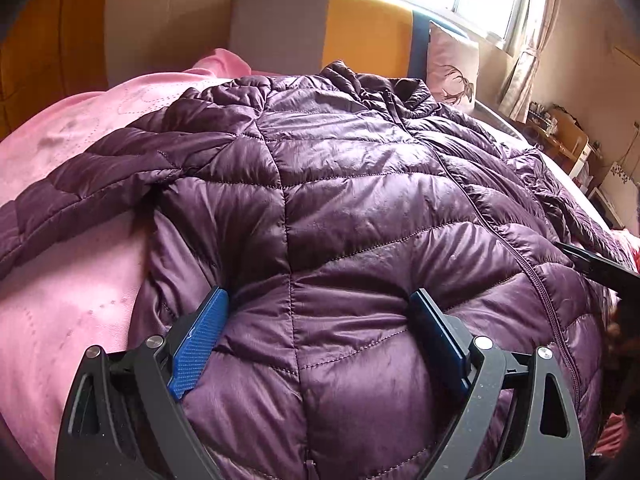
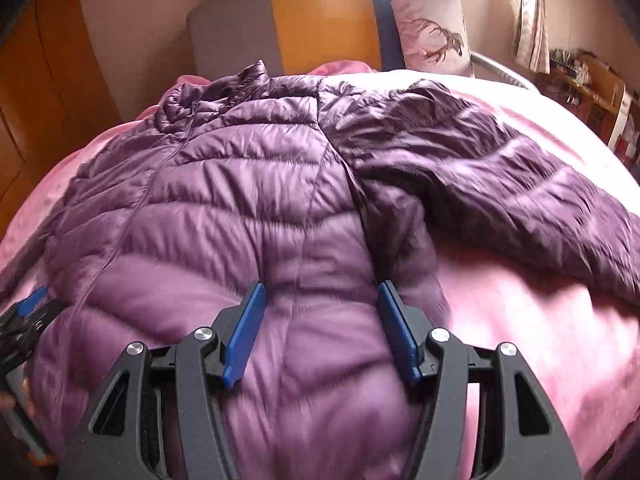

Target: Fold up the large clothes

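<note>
A purple quilted down jacket (image 1: 340, 200) lies front up, zipper closed, on a pink bedspread (image 1: 60, 280). Its left sleeve (image 1: 80, 184) spreads out to the left. In the right wrist view the jacket (image 2: 220, 208) fills the middle and its other sleeve (image 2: 500, 172) stretches to the right. My left gripper (image 1: 320, 300) is open, jaws wide apart over the jacket's lower left body. My right gripper (image 2: 320, 292) is open over the lower right body near the side seam. Each gripper shows at the edge of the other's view: the right one (image 1: 592, 268), the left one (image 2: 28, 316).
The bed has a grey, yellow and blue headboard (image 1: 320, 32) and a pink pillow with a deer print (image 2: 432, 28). A window with curtains (image 1: 520, 0) is behind it. A cluttered desk (image 2: 592, 80) stands at the right. A wooden wardrobe (image 2: 40, 80) stands at the left.
</note>
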